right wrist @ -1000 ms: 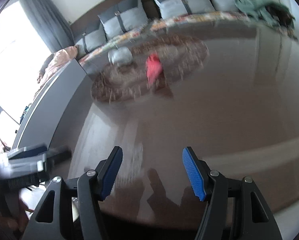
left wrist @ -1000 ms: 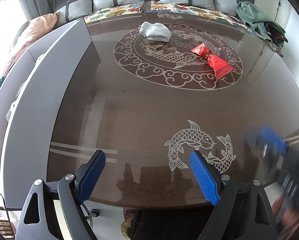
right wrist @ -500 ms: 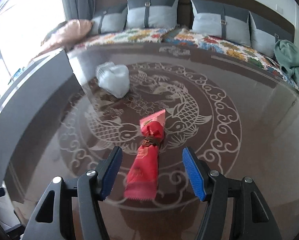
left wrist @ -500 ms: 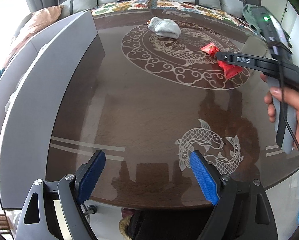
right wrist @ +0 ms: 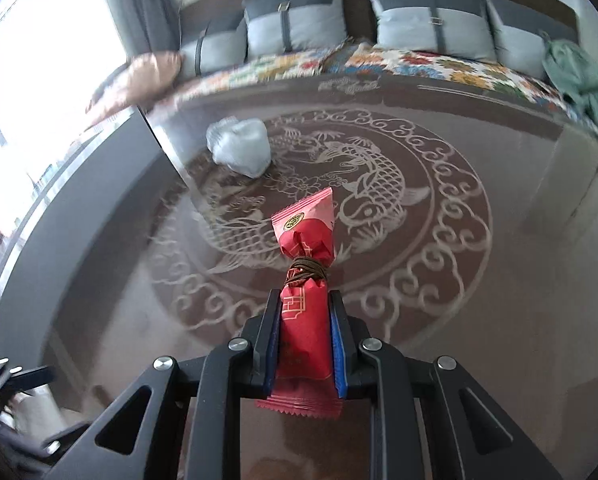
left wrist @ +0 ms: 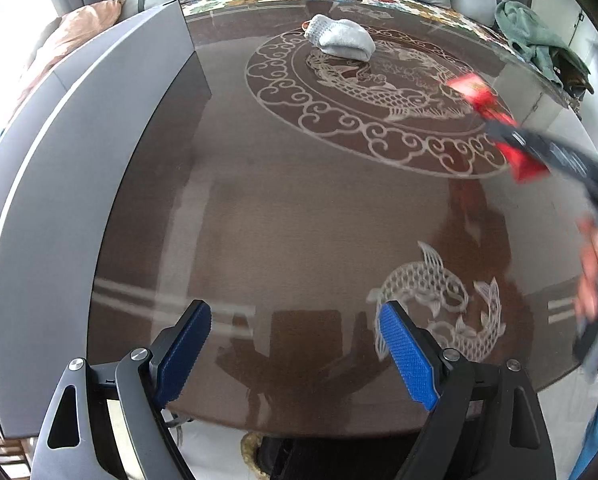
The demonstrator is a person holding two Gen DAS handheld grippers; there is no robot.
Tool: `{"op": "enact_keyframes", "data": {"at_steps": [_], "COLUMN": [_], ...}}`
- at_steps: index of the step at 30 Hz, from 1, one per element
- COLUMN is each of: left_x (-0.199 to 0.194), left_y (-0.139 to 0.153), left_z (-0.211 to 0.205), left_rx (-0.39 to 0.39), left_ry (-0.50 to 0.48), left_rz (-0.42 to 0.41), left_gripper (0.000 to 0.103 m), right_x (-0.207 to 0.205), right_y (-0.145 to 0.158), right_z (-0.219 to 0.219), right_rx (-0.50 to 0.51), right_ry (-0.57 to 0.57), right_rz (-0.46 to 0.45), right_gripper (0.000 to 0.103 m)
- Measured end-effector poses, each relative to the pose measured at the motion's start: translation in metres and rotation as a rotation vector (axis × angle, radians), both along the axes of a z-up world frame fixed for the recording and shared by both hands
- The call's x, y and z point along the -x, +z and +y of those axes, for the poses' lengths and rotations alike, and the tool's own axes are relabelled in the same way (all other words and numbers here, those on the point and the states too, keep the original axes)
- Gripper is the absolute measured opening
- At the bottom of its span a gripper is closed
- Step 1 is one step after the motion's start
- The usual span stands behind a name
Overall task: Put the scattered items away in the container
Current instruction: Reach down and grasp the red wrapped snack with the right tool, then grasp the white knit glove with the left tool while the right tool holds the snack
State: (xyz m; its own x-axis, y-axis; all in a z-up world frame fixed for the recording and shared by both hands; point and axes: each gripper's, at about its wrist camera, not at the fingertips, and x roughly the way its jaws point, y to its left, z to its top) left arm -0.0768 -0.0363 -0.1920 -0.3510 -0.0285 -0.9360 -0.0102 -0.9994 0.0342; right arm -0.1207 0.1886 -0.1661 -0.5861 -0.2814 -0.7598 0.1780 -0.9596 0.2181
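- Large grey box-like container point(left wrist: 59, 184): stiff flat walls, sits along the left edge of the glossy brown glass-topped table with fish engraving point(left wrist: 299, 208). Its inside is not visible from either view.
- Pale grey rolled sock point(left wrist: 339, 42): lies on the far side of the table's ring motif, near the container's far corner, well apart from both grippers. Judged soft, light and squashy; a pinch across the thick middle should hold, no breakage risk.
- Red crinkly foil snack packet tied at the waist with brown cord point(right wrist: 305, 304): judged light, thin and slippery, contents possibly crushable. Best gripped on the fuller lower body below the cord, which is where it is taken now.
- Right gripper point(right wrist: 304, 344): jaws have just been closing and now pinch the packet's lower half between the blue pads, tail end poking out behind.
- Left gripper point(left wrist: 295, 344): jaws spread wide, nothing between them, over the table's near edge.
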Motion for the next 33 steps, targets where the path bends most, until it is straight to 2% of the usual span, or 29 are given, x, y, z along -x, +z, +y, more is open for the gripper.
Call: {"op": "enact_keyframes", "data": {"at_steps": [4,8,13,16,22,28,30,31,32,33], "left_x": [0.050,0.137,0.228,0.261,0.299,0.318,0.320,0.321,0.319,0.317], "left_y": [0.014,0.030,0.023,0.011,-0.006,-0.015,-0.018,-0.020,-0.020,-0.020], "left_z": [0.001,0.006,0.011,0.016,0.029,0.054,0.055,0.054,0.051,0.048], "left_rx": [-0.059,-0.175,-0.223,-0.171,-0.132,-0.079,-0.099,-0.123,-0.139,-0.143], "left_ry": [-0.020,-0.055,-0.026,0.000,0.035,0.018,0.009,0.005,0.009,0.018], "left_rz": [0.013,0.028,0.005,-0.019,-0.028,-0.054,-0.060,-0.060,-0.059,-0.059], "left_gripper": [0.086,0.086,0.086,0.086,0.086,0.086,0.086,0.084,0.065,0.057], "right_x": [-0.043,-0.068,-0.076,-0.076,-0.075,-0.076,-0.077,-0.078,-0.078,-0.078], "right_y": [0.004,0.002,0.003,0.001,-0.006,-0.011,-0.010,-0.010,-0.010,-0.010], "right_z": [0.008,0.013,0.015,0.016,0.023,0.030,0.031,0.032,0.033,0.034], "right_rx": [0.072,0.122,0.157,0.172,0.204,0.221,0.222,0.223,0.224,0.224], "right_ry": [-0.039,-0.063,-0.062,-0.060,-0.071,-0.093,-0.099,-0.103,-0.106,-0.110], "right_rz": [0.030,0.024,0.024,0.024,0.009,0.000,0.004,0.007,0.007,0.006], "right_gripper": [0.022,0.022,0.022,0.022,0.022,0.022,0.022,0.022,0.022,0.022]}}
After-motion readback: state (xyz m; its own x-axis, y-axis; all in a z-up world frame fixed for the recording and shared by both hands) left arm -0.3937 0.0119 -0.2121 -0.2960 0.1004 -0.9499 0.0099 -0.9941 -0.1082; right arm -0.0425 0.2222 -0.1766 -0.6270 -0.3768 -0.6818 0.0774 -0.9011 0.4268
